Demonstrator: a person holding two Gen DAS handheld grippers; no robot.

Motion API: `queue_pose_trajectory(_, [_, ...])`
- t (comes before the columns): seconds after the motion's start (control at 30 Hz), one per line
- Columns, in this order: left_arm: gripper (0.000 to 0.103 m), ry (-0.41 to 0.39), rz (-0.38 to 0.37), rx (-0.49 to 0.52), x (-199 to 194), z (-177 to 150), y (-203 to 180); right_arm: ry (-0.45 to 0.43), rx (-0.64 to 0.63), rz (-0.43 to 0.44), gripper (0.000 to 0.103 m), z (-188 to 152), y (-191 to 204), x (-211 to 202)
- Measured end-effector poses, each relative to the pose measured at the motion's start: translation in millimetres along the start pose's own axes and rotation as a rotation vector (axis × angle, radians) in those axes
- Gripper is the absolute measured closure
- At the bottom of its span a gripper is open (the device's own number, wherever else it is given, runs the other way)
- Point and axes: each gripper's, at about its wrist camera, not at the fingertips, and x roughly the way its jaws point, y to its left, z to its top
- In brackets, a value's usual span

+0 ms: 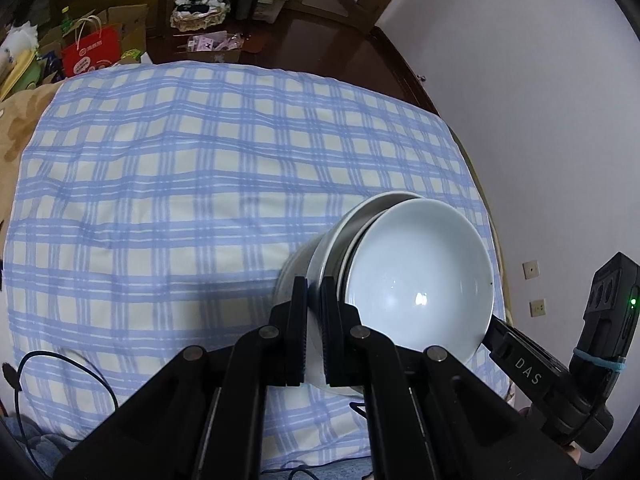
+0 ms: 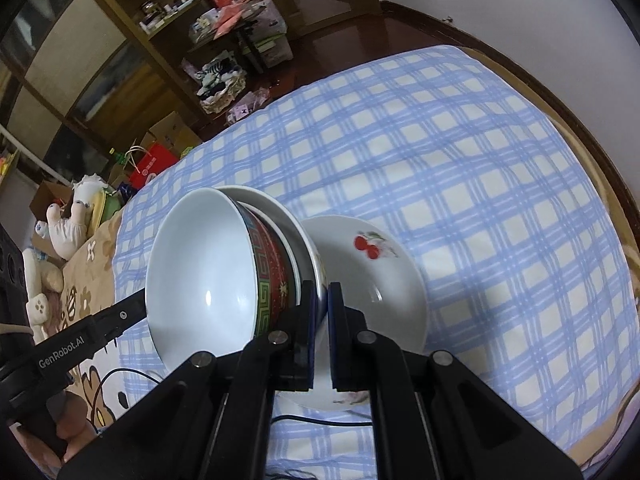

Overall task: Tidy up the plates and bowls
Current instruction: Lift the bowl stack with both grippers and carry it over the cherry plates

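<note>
In the left wrist view my left gripper (image 1: 314, 292) is shut on the rim of a white outer bowl (image 1: 304, 264), tilted above the checked cloth (image 1: 180, 168). A pale bowl (image 1: 420, 276) nests inside it. The right gripper's body (image 1: 532, 372) shows at the right. In the right wrist view my right gripper (image 2: 322, 300) is shut on the rim of the same white outer bowl (image 2: 302, 236), which holds a red patterned bowl (image 2: 272, 272). A white plate with a cherry print (image 2: 372, 280) lies on the cloth behind it. The left gripper's arm (image 2: 80, 340) reaches in from the left.
The blue checked cloth (image 2: 460, 168) covers a bed. A black cable (image 1: 60, 364) lies at its near left edge. A dark wooden frame (image 1: 360, 64) runs along the far side. Shelves with clutter (image 2: 224, 32), a red bag (image 1: 90, 54) and soft toys (image 2: 60, 232) stand beyond.
</note>
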Motion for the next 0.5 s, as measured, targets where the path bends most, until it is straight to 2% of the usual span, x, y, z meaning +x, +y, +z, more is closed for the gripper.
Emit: queue_pose_trajectory(0.5, [0.099, 0.042, 0.012, 0.046, 43, -11, -23, 0.020, 0.043, -0.019, 0.096, -11, -43, 17])
